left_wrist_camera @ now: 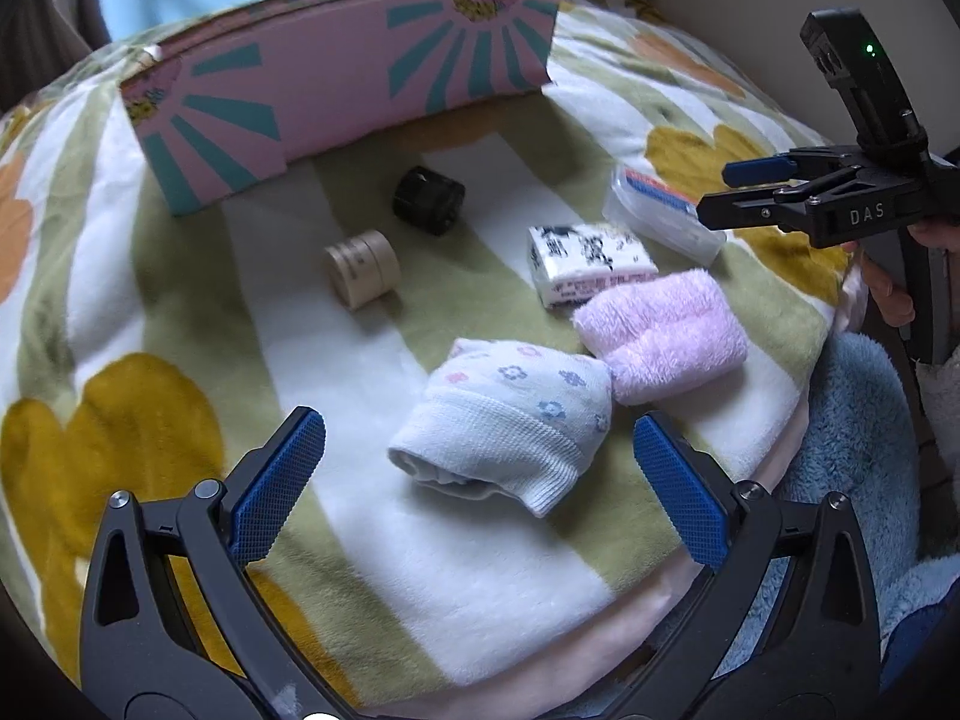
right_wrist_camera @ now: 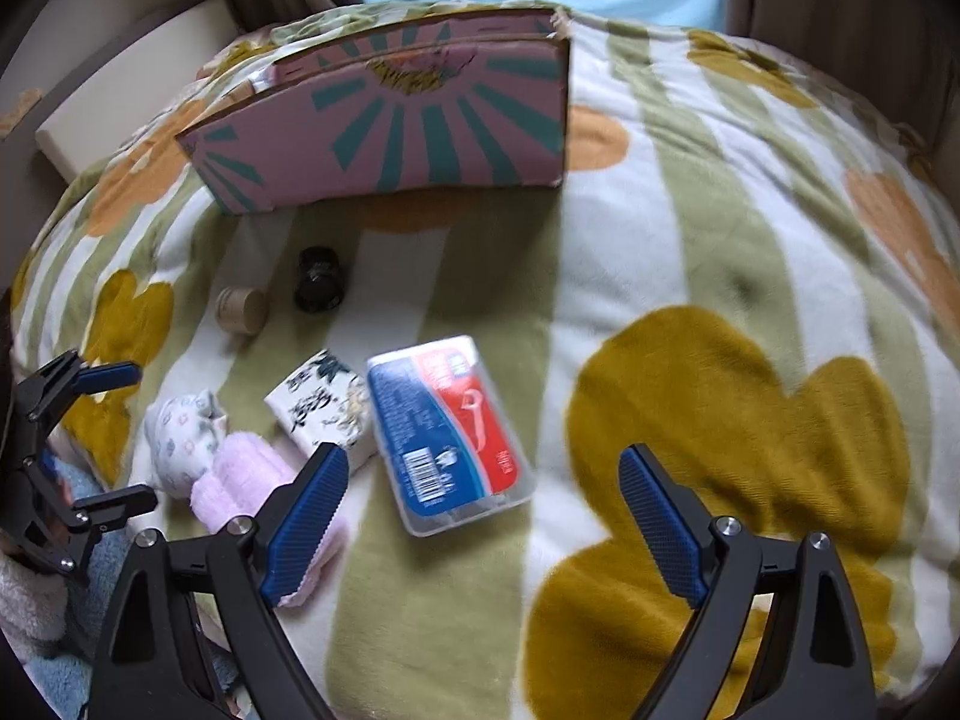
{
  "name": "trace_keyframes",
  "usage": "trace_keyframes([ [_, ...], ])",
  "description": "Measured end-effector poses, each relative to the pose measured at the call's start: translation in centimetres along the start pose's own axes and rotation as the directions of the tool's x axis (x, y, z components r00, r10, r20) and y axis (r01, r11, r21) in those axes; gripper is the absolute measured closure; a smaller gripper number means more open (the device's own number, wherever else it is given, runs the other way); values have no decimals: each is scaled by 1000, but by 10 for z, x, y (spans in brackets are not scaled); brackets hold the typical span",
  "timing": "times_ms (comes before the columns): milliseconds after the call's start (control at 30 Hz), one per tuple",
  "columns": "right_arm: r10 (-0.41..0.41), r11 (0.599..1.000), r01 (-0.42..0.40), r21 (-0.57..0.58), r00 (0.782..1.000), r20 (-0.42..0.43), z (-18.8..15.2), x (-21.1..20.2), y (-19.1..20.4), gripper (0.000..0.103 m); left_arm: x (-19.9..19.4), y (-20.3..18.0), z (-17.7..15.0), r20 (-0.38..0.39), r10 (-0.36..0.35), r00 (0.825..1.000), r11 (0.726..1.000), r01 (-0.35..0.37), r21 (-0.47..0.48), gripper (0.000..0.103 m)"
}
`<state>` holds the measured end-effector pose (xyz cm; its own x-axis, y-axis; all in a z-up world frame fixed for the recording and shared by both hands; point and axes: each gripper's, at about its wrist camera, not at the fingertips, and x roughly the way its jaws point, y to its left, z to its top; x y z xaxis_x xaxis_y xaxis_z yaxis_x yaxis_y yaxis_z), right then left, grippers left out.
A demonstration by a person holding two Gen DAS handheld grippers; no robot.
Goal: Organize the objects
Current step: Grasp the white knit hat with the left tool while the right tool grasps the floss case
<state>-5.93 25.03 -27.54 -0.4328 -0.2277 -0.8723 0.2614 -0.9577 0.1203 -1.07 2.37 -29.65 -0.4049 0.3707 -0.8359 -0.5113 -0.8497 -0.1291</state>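
Observation:
On the flowered blanket lie a white floral sock bundle (left_wrist_camera: 510,420), a pink fluffy cloth (left_wrist_camera: 660,330), a black-and-white tissue pack (left_wrist_camera: 588,264), a clear floss-pick case (left_wrist_camera: 660,210), a beige jar (left_wrist_camera: 363,267) and a black jar (left_wrist_camera: 429,199). A pink and teal box (left_wrist_camera: 336,102) stands at the back. My left gripper (left_wrist_camera: 480,480) is open and empty, just before the sock bundle. My right gripper (right_wrist_camera: 486,516) is open and empty, hovering over the floss-pick case (right_wrist_camera: 447,432). The right gripper also shows in the left wrist view (left_wrist_camera: 729,192), the left gripper in the right wrist view (right_wrist_camera: 129,435).
The blanket (right_wrist_camera: 720,240) covers a rounded soft surface that drops off at the edges. A blue fluffy fabric (left_wrist_camera: 852,468) lies at the near right edge. A light wall and white ledge (right_wrist_camera: 120,78) stand behind at the left.

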Motion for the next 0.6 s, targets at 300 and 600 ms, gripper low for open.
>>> trace_keyframes([
  [300,32,999,-31,14,999,-20,-4,22,-1,14,14,-2,0,-32,-12,999,1000,12,16,7],
  [600,35,999,-37,-31,998,-45,-4,33,8,29,23,-6,2,-59,-29,998,1000,29,-3,18],
])
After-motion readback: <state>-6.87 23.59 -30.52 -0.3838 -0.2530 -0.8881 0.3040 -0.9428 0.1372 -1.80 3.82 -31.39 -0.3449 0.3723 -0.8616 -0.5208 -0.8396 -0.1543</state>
